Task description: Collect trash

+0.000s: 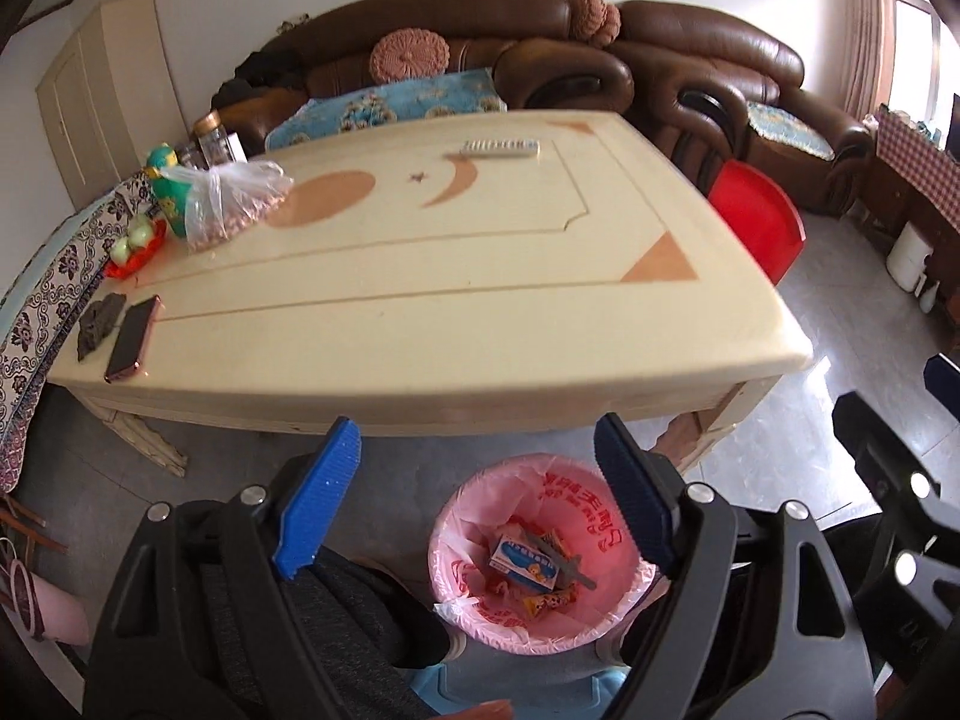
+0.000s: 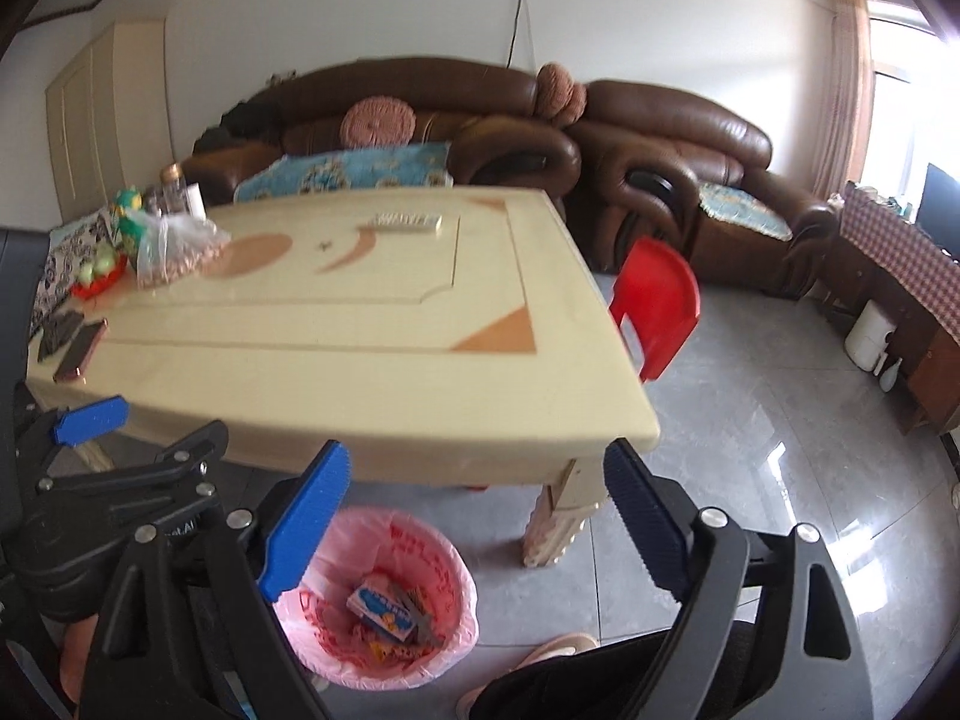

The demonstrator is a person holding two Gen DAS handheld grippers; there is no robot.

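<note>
Left wrist view shows the pink-lined round trash bin (image 1: 540,558) on the floor already holding a small blue carton (image 1: 525,564) and wrappers, both the left gripper (image 1: 474,480) and right gripper (image 2: 474,510) spread empty, the cream table (image 1: 480,312) seemingly cleared of litter.

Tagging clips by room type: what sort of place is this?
Most likely a home living room: a brown leather sofa along the wall, a low cream table holding a remote and a phone, and a pink-lined trash bin on the tiled floor.
</note>
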